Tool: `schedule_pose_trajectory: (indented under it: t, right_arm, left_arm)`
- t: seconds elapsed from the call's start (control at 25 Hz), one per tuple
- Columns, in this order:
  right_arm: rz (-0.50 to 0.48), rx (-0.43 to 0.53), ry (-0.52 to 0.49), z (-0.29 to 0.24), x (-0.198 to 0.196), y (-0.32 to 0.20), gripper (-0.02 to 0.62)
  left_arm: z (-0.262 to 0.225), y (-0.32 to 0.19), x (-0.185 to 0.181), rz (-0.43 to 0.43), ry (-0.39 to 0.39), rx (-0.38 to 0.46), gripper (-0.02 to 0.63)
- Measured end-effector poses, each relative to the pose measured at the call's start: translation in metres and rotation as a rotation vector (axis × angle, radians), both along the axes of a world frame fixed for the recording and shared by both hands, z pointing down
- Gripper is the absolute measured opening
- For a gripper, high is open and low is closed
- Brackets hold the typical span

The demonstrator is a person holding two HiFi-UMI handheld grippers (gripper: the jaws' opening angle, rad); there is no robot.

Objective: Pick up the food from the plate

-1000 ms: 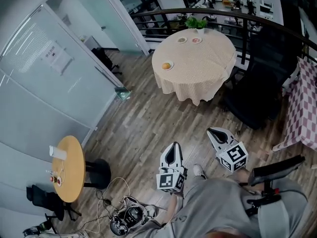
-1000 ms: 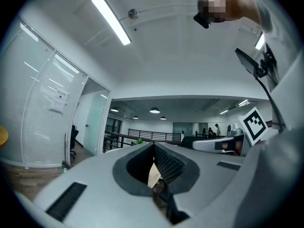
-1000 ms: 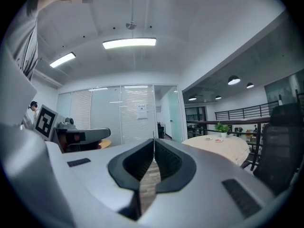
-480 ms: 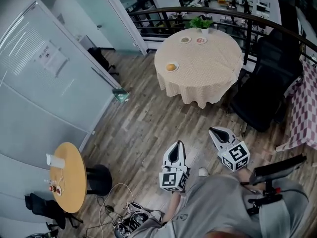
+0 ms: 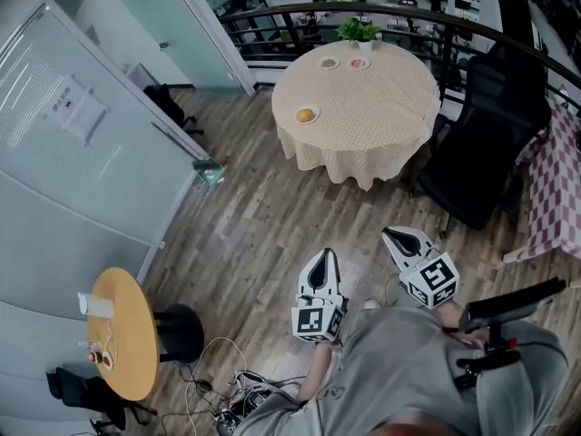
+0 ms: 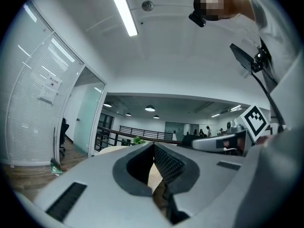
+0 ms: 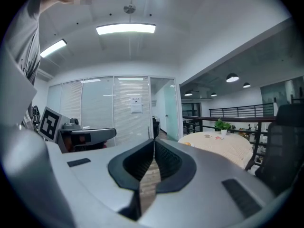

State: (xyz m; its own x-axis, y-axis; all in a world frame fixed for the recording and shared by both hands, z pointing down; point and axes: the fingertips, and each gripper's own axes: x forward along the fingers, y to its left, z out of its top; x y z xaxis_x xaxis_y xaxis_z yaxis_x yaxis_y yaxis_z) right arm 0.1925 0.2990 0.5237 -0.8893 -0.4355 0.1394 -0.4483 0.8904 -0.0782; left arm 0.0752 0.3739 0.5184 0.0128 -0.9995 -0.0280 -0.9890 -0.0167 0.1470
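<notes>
A round table with a cream cloth (image 5: 363, 107) stands far ahead across the wooden floor. On its near left edge lies a white plate (image 5: 307, 114) with an orange piece of food (image 5: 305, 114) on it. Two more small plates (image 5: 329, 63) sit at the far side beside a potted plant (image 5: 359, 33). My left gripper (image 5: 321, 258) and right gripper (image 5: 392, 236) are held low near my body, far from the table, both shut and empty. The right gripper view shows the table (image 7: 223, 144) at the right, with the plant (image 7: 220, 125) on it.
A black office chair (image 5: 481, 143) stands right of the table, and a checked cloth (image 5: 558, 180) hangs at the right edge. Glass partitions (image 5: 82, 143) line the left. A small yellow round table (image 5: 123, 334) and floor cables (image 5: 227, 398) lie at lower left. A railing (image 5: 300, 25) runs behind the table.
The view has shifted forward and slightly left: the round table sits nearer the frame's middle, and the yellow table has slid down. Both grippers keep their pose, shut.
</notes>
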Motion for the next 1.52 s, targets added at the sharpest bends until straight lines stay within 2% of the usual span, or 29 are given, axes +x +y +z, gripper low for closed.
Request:
schedule_pose_trajectory:
  t: [0.28,0.56,0.92,1.52]
  right_arm:
    - [0.007,0.0,0.008,-0.001,-0.015,-0.013,0.018]
    - [-0.056,-0.006,0.012,0.001,-0.055,-0.017,0.018]
    - [-0.093,-0.007,-0.002,0.004,-0.099,-0.059,0.018]
    - [-0.211,-0.041,-0.013,0.008,-0.199,-0.18,0.018]
  left_arm:
    - [-0.001,-0.003,-0.005,0.011,0.006,0.003,0.009]
    - [0.003,-0.007,-0.037,-0.045,0.024,-0.005,0.009]
    - [0.007,-0.033,-0.082,-0.109,0.026,0.0,0.009]
    - [-0.003,-0.146,-0.156,-0.18,-0.001,-0.019,0.009]
